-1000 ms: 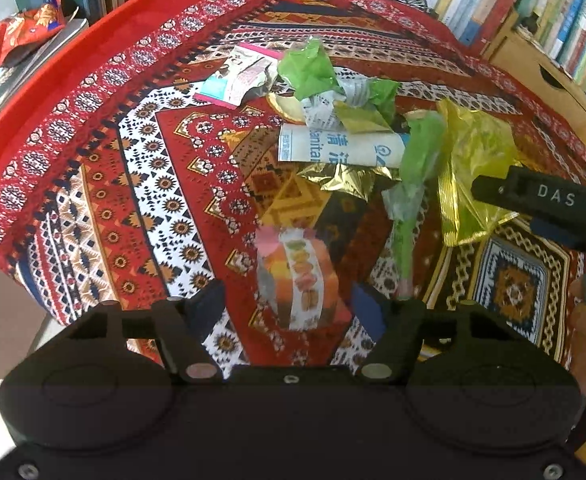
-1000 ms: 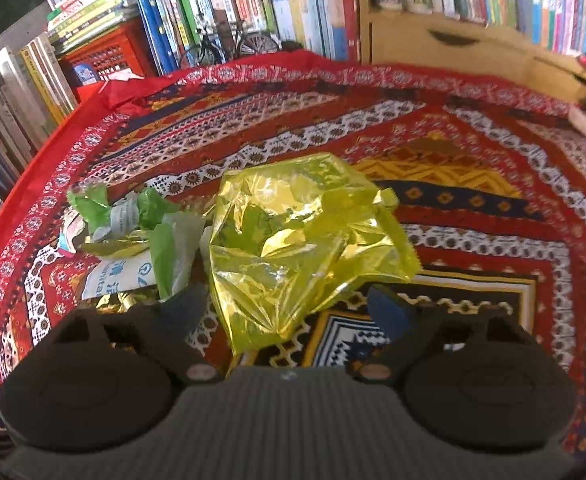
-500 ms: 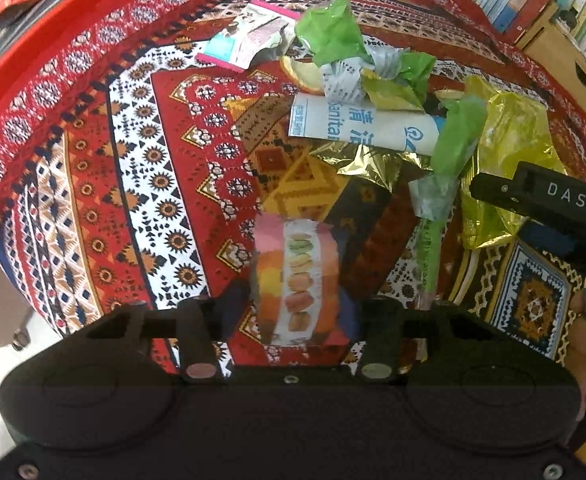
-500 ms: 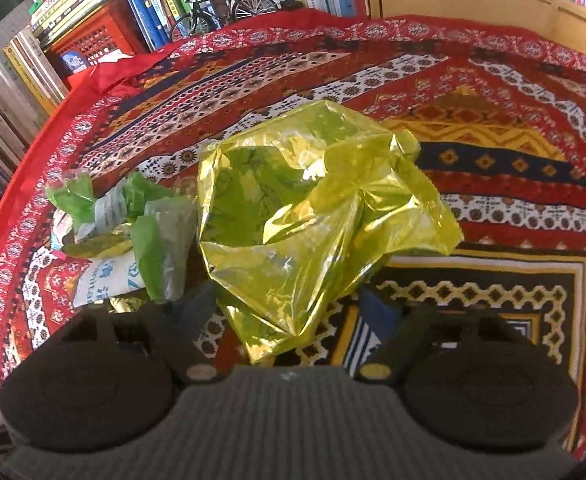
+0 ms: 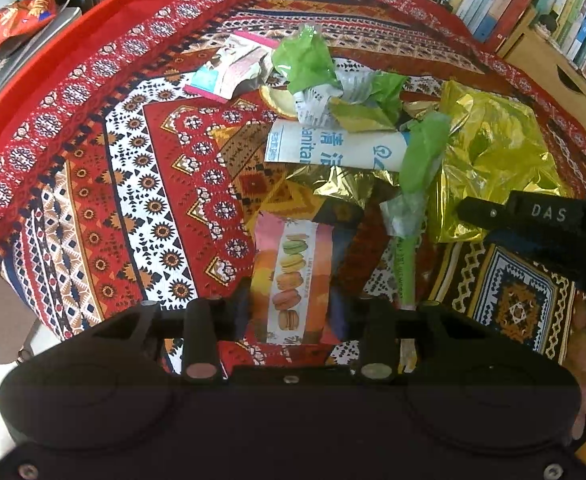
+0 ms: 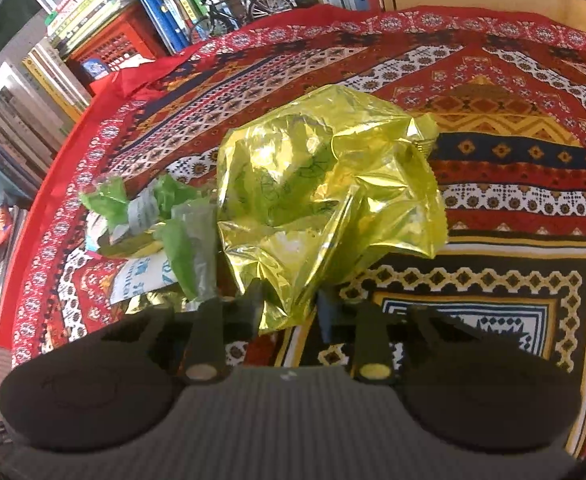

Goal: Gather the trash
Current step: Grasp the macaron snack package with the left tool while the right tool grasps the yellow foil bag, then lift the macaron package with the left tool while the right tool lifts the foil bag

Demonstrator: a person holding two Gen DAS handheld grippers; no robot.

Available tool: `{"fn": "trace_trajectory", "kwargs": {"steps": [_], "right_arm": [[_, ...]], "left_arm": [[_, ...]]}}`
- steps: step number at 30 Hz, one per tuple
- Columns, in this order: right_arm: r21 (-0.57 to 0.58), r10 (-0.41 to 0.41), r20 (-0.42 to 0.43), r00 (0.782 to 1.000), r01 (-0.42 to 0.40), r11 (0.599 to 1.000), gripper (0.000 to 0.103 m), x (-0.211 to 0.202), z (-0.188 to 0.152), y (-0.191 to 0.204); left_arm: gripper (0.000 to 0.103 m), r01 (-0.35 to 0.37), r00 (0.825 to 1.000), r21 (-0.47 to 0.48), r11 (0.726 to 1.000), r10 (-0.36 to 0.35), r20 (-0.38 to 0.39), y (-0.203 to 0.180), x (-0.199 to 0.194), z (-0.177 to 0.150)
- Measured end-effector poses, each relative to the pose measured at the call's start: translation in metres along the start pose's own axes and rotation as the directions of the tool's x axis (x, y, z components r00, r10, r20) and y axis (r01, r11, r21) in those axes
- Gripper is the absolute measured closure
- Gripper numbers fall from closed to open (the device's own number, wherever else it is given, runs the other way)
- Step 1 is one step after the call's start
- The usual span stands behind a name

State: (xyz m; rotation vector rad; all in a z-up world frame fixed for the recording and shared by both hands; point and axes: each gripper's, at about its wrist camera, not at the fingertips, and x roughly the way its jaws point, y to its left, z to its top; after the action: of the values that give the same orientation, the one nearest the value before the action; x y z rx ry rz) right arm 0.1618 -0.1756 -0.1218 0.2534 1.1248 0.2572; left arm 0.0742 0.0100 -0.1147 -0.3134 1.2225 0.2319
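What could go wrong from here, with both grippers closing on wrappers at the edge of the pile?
1. The right gripper pinches only the bottom corner of the yellow foil bag; the slick film may slip free when lifted.
2. The green wrapper lies against that bag and could be dragged along.
3. The left gripper brackets the macaron wrapper flat on the tablecloth; its jaws might snag cloth.

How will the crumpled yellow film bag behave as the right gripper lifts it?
The yellow film bag looks thin and creased, so it will likely sag and unfold rather than hold its shape. Its glossy surface could slip, with only its lower tip pinched in the right gripper. It appears very light.
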Motion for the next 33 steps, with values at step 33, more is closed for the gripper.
{"fn": "trace_trajectory", "kwargs": {"steps": [33], "right_arm": [[-0.051, 0.172, 0.103, 0.98, -0.167, 0.985, 0.08, -0.092, -0.041, -0.029]], "left_arm": [[0.067, -0.038, 0.983, -0.043, 0.998, 0.045, 0.179, -0.021, -0.074, -0.05]]}}
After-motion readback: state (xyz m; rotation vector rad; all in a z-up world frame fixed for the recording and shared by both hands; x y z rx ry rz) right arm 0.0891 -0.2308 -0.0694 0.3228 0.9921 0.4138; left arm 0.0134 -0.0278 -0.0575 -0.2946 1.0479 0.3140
